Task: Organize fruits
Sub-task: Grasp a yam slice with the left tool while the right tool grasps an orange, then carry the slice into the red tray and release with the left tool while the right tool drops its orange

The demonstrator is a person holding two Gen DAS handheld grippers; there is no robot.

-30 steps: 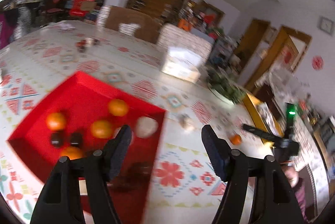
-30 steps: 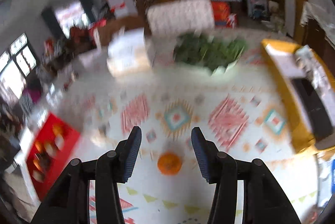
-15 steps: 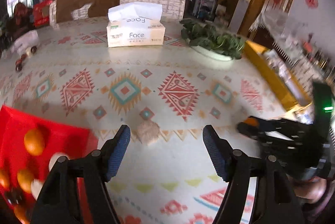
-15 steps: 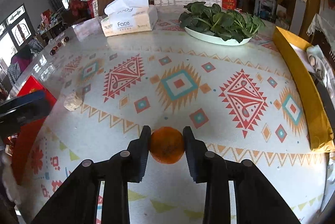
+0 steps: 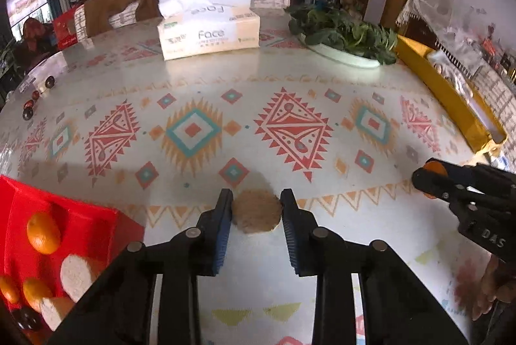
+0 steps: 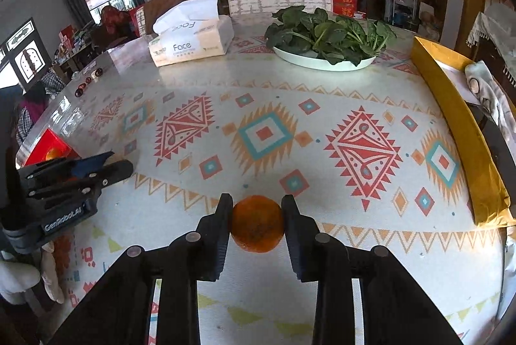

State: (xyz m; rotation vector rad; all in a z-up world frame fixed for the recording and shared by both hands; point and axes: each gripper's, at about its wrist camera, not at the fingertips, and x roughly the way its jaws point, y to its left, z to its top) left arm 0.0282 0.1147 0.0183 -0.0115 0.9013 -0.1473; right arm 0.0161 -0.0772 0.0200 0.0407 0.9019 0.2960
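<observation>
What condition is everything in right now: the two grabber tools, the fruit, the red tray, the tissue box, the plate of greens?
Left gripper: jaws closed on the tan round fruit.
Right gripper: jaws closed on the orange.
Red tray: on the table, partly filled with oranges and pale round fruits.
Tissue box: open, a tissue sticking up.
White plate: heaped with leafy greens.

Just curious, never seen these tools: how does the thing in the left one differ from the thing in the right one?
The tan fruit in the left tool is pale brown, rough and matte; the orange in the right tool is bright orange and smoother. Both are roundish, similar in size, and pinched between the pads just over the patterned tablecloth.
</observation>
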